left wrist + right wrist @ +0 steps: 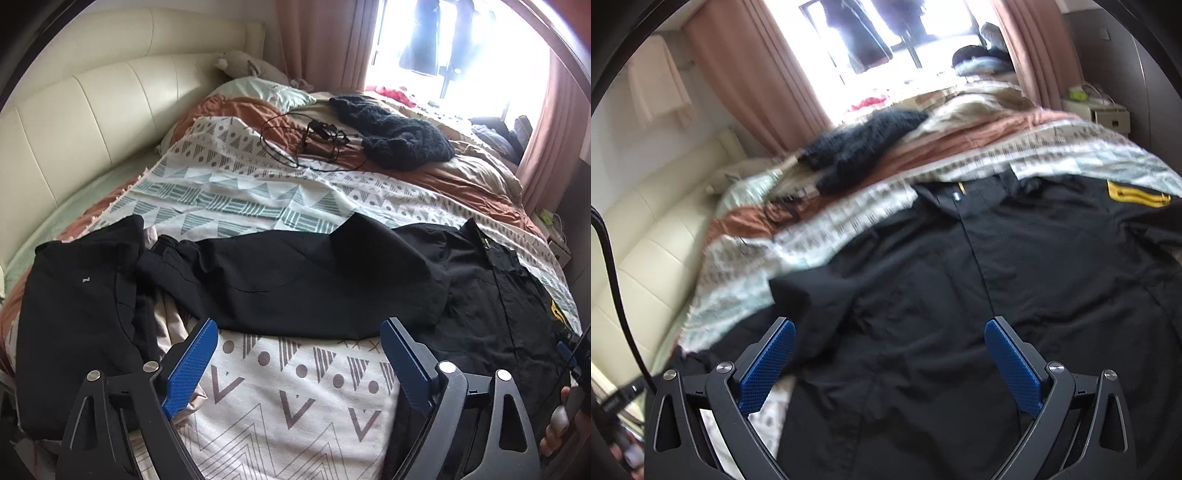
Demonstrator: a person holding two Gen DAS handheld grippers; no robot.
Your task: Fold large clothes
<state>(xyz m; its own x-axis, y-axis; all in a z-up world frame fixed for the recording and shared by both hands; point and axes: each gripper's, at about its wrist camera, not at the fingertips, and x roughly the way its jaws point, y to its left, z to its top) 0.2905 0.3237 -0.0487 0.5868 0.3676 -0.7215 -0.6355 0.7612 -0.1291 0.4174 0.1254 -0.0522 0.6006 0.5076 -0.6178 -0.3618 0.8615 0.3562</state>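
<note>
Fingers of the left gripper (297,336) stand spread wide, nothing between the blue pads; beneath the gap lies bare patterned bedspread (295,387). At far left of its view, a folded black garment (77,306) rests on the bed near the cream headboard (74,110). Next to the right, a black shirt (332,284) lies spread across the bedspread, one sleeve stretched leftward, its near hem just beyond the pads. Farther back sit a tangled black cable (314,144) and a dark knit (395,136). Right gripper (888,330) fingers likewise spread, empty, poised over the shirt's front; a yellow shoulder patch (1134,195) shows at right.
</note>
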